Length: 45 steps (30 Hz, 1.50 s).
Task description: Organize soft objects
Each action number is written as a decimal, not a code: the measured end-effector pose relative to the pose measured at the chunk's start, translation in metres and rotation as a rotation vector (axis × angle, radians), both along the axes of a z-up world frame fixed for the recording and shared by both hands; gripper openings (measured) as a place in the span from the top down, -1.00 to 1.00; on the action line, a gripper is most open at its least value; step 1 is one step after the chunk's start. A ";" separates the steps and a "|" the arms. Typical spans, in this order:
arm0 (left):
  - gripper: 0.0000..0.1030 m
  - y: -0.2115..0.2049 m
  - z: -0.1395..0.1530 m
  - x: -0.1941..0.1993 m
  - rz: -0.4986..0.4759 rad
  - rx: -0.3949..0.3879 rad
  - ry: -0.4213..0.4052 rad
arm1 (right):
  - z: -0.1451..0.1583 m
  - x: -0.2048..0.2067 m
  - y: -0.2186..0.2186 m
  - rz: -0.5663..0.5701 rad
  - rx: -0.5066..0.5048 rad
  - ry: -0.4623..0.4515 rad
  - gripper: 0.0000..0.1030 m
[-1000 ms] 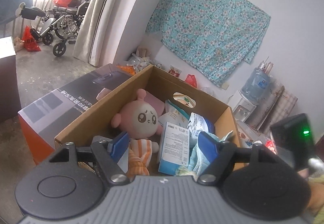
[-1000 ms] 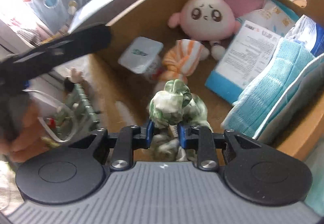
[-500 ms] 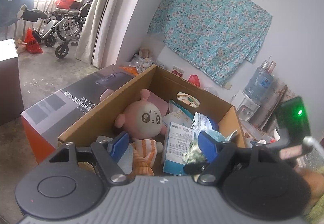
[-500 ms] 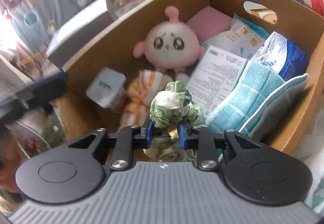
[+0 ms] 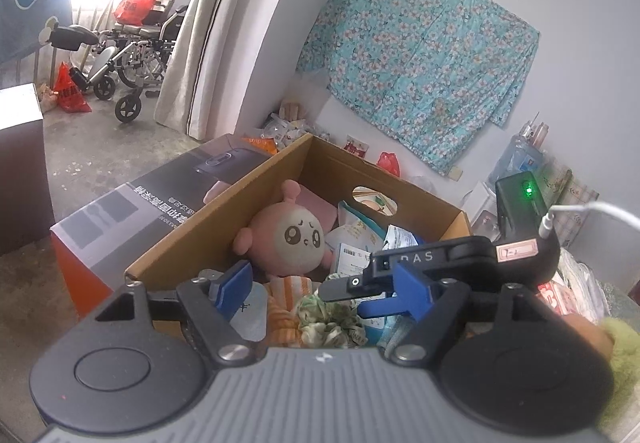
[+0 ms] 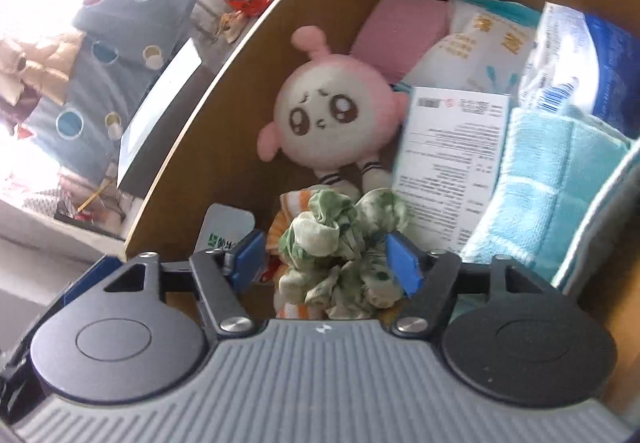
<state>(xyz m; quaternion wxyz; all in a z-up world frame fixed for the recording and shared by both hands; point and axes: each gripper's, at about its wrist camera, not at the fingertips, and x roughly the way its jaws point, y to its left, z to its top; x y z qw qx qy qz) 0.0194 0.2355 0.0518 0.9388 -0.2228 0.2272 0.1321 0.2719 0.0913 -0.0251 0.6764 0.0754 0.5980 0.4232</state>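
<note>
An open cardboard box (image 6: pixel 224 103) holds a pink round plush (image 6: pixel 332 119), an orange-striped cloth (image 6: pixel 288 203), a teal towel (image 6: pixel 540 179) and printed packets. A crumpled green-and-white cloth (image 6: pixel 340 243) lies on the striped cloth at the box's near end. My right gripper (image 6: pixel 326 259) straddles it with its jaws opening, and the blue pads stand off the cloth. In the left wrist view the right gripper (image 5: pixel 352 297) reaches in from the right over the green cloth (image 5: pixel 328 319). My left gripper (image 5: pixel 324 289) hovers open and holds nothing at the near rim of the box (image 5: pixel 208 239).
A dark printed carton (image 5: pixel 152 203) stands against the box's left side. A wheelchair (image 5: pixel 136 55) and curtain are at the back left, a floral cloth (image 5: pixel 420 55) hangs on the wall, and a water bottle (image 5: pixel 520 159) stands at the right. A hand in a green sleeve (image 5: pixel 624 347) is at the right edge.
The right gripper swung further over the box and lower, then let go of the green cloth, which now rests on the striped cloth. It entered the left wrist view. The left gripper kept still.
</note>
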 end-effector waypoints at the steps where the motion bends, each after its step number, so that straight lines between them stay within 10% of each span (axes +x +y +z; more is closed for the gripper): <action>1: -0.55 -0.001 0.000 -0.001 0.001 0.003 -0.001 | 0.001 0.000 -0.003 -0.006 0.004 0.004 -0.31; 12: -0.87 -0.018 0.011 -0.017 -0.049 0.053 -0.027 | 0.054 -0.028 -0.079 -0.076 0.192 -0.040 -0.46; 22: -0.99 -0.060 0.009 -0.048 -0.224 0.095 -0.038 | 0.085 -0.103 -0.191 -0.271 0.375 -0.267 -0.87; 45: -1.00 -0.103 -0.003 -0.062 -0.091 0.244 0.152 | 0.077 -0.203 -0.206 -0.568 0.020 -0.644 -0.98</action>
